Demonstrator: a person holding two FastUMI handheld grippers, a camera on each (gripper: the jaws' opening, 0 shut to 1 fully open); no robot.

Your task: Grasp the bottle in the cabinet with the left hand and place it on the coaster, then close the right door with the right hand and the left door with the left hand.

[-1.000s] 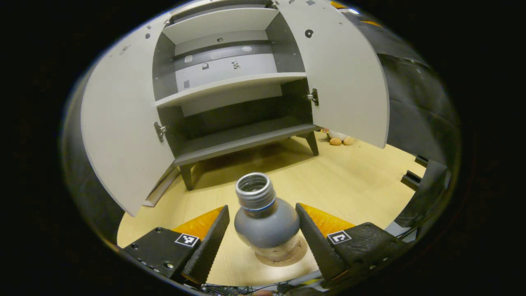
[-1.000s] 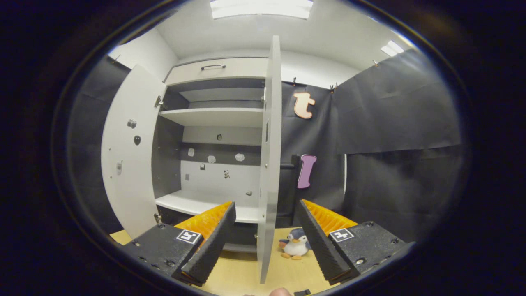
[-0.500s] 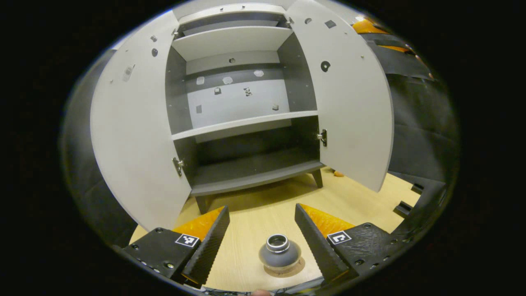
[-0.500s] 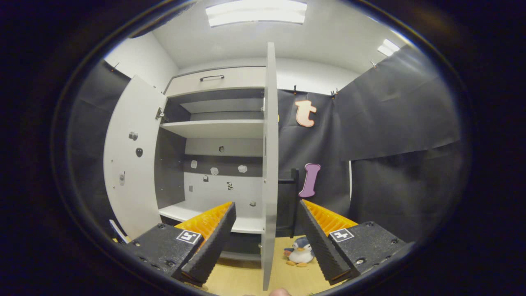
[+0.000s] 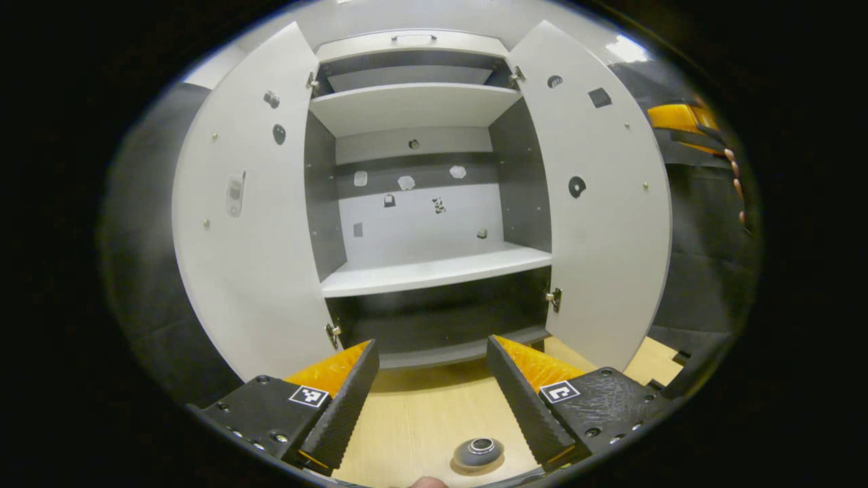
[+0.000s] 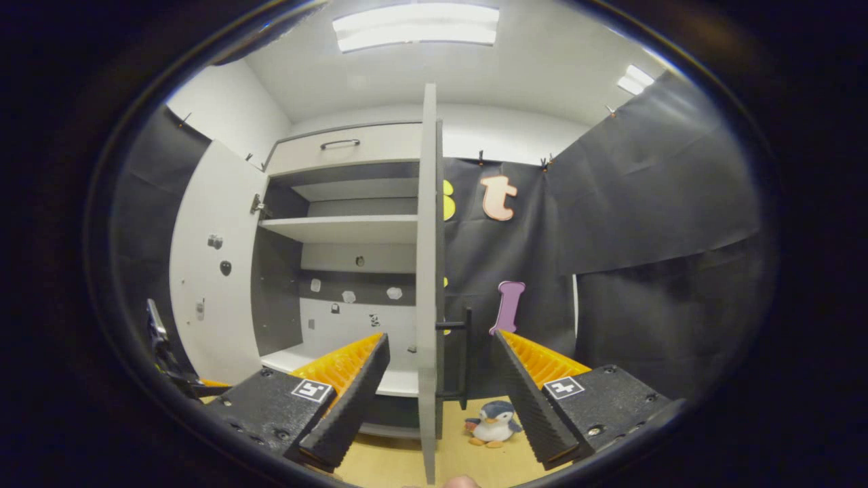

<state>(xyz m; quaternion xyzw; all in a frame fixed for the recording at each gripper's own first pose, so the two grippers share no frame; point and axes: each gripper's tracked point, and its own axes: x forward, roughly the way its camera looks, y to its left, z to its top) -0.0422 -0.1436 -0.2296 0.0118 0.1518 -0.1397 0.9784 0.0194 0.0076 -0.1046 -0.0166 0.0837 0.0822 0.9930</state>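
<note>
Bottle [image 5: 480, 451] stands on its coaster [image 5: 468, 466] (both doors open), left gripper [image 5: 429, 400] and right gripper [image 6: 437, 396] spread, empty.

Left gripper [image 5: 430, 396]: jaws spread wide, nothing between them.
Bottle [image 5: 479, 451]: upright on the coaster [image 5: 461, 468], low between the jaws, touching neither.
Cabinet [image 5: 434, 271]: beyond the bottle, both doors swung open, left door [image 5: 251, 237], right door [image 5: 610, 224].
Worktop [image 5: 420, 413]: pale wood, carrying cabinet and coaster.
Other gripper [image 5: 681, 122]: right of the right door, fingers around it.
</note>
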